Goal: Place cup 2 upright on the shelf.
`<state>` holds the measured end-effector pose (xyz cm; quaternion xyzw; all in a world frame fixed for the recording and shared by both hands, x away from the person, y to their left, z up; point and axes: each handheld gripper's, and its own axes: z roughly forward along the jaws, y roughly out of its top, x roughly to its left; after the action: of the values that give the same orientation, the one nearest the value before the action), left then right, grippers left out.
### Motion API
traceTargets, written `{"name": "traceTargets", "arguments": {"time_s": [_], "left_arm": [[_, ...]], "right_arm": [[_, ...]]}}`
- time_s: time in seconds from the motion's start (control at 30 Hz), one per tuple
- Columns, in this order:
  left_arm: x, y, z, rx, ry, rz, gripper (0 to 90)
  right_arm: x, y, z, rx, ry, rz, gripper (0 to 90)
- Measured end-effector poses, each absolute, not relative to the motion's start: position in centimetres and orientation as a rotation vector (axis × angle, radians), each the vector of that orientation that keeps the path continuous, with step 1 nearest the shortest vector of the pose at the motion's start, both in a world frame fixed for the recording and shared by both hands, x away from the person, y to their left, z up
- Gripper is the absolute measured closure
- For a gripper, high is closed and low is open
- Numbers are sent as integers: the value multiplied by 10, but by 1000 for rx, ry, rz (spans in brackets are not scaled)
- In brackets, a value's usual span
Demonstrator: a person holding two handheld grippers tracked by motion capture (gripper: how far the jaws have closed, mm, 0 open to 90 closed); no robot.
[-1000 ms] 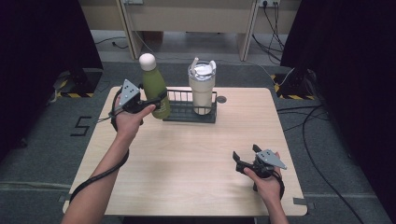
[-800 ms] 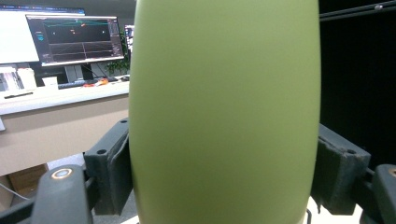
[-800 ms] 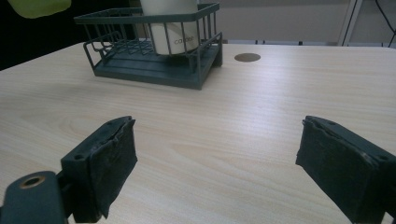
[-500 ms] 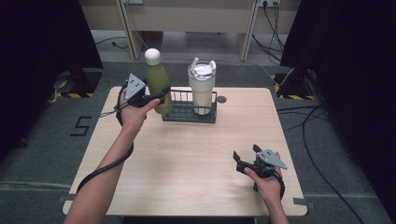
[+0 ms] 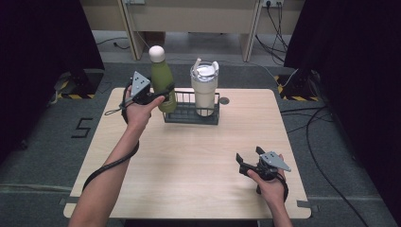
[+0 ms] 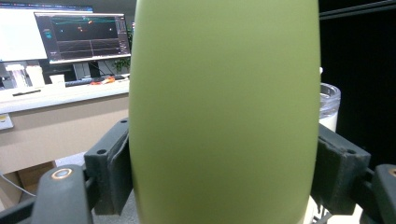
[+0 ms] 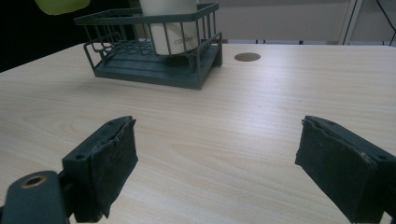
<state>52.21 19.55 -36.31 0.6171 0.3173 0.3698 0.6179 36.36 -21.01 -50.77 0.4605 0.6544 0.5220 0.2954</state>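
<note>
The green bottle (image 5: pixel 162 81) hangs upright over the left end of the wire rack (image 5: pixel 191 115), clamped at mid-body by the left gripper (image 5: pixel 161 96). Beside it, the cream tumbler (image 5: pixel 204 90) stands inside the rack. Judging by this, the bottle is being carried at the rack's left bay; next comes a steady vertical move. The right gripper (image 5: pixel 249 163) rests well in front of the rack, jaws apart on nothing.
</note>
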Motion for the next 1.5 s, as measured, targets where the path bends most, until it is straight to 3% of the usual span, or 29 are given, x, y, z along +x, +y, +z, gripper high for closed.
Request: {"name": "traceTargets", "arguments": {"time_s": [1.5], "left_arm": [[566, 172, -369, 1360, 830, 872, 211]], "right_arm": [[364, -210, -509, 1236, 1750, 1399, 123]]}}
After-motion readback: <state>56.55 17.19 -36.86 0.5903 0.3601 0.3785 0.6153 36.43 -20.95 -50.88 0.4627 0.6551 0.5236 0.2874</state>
